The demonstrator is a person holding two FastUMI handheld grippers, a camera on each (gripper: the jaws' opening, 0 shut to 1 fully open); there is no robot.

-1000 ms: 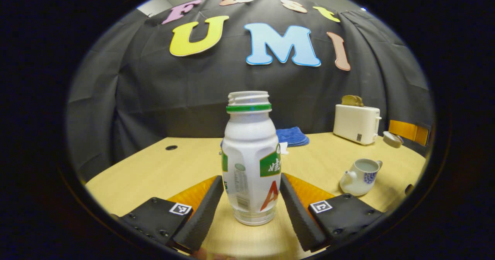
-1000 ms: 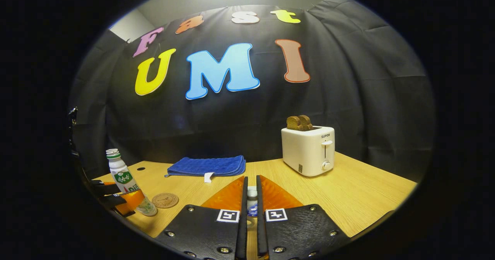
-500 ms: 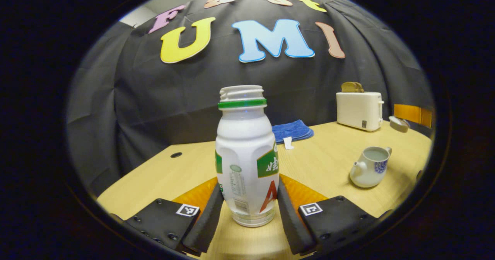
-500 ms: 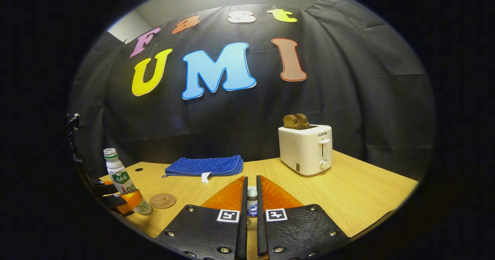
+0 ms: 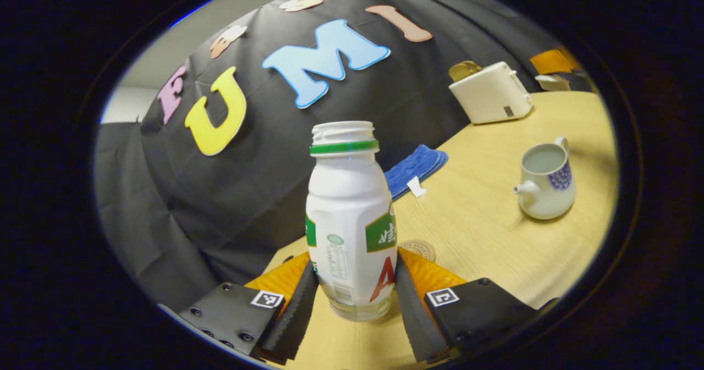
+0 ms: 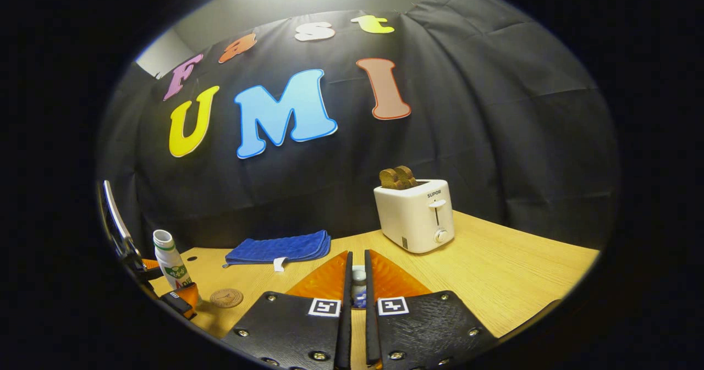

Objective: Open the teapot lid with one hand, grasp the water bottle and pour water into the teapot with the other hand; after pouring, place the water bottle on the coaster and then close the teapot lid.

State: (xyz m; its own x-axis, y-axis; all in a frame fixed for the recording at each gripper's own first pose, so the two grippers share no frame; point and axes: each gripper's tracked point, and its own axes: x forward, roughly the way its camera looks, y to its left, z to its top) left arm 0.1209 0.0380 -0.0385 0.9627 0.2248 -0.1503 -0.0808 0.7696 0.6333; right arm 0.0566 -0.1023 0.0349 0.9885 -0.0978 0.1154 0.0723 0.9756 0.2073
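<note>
Water bottle (image 5: 351,221), uncapped, sits clamped between the left gripper (image 5: 352,298) fingers, both pressing its lower body. Teapot (image 5: 544,180) stands open on the table (image 5: 484,238), well apart to the right; coaster (image 5: 418,248) lies just behind the bottle. Right gripper (image 6: 356,304) fingers are nearly together, pinching the lid knob (image 6: 358,287).

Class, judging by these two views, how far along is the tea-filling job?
Done: the teapot stands open, its lid pinched in the right claw. In hand: the left claw grips the uncapped bottle, not yet over the pot. Left: pouring, setting the bottle on the coaster, closing the lid.
</note>
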